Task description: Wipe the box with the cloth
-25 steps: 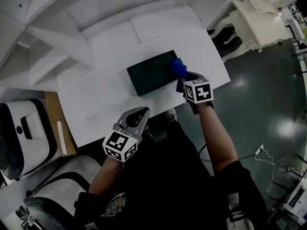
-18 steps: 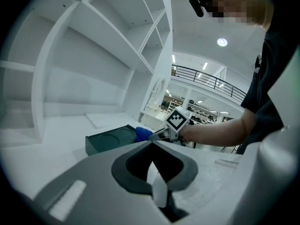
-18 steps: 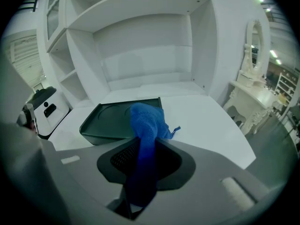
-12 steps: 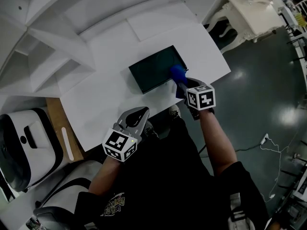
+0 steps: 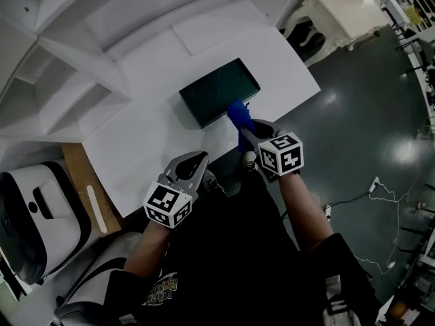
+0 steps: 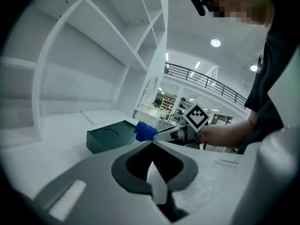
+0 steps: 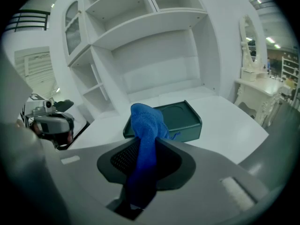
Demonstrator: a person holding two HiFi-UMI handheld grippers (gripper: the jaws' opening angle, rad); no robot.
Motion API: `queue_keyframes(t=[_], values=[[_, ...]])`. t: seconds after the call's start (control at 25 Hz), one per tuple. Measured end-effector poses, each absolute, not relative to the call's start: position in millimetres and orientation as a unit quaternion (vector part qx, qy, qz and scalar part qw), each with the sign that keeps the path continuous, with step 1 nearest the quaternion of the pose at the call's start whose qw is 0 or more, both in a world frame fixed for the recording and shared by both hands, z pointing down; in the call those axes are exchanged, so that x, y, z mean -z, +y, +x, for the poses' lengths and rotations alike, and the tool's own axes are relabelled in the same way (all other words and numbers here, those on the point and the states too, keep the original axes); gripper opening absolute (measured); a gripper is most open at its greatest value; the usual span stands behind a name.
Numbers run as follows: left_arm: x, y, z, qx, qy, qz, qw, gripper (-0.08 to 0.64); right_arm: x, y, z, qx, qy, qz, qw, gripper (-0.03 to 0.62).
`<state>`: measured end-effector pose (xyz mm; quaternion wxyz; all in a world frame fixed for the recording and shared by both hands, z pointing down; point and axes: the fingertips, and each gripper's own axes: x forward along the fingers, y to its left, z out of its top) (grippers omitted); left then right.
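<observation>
Right gripper (image 5: 248,133) clenched on the blue cloth (image 5: 237,114) — its bunched end hides part of the box (image 5: 214,92) edge just ahead; contact unclear. Left gripper (image 5: 194,161) closed, empty.

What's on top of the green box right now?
Only the blue cloth, in the right gripper, overlaps the near edge of the box. The rest of the lid looks bare; beneath the cloth is hidden.

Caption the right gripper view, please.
The right gripper, shut on a blue cloth, faces the dark green box.
</observation>
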<state>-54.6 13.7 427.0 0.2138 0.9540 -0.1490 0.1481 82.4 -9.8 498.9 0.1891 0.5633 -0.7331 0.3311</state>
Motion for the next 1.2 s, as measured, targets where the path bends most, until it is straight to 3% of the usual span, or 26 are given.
queue_keyframes(t=[0.32,1.2], values=[[-424,14,-50,-0.147,-0.174,0.951,0.21,0.0,-460,10,62,-0.307,-0.769,0.541,0.147,0.118],[-421,101,29,-0.152,-0.224,0.938,0.216,0.0,-450,87,110,-0.303,-0.817,0.468,0.147,0.118]])
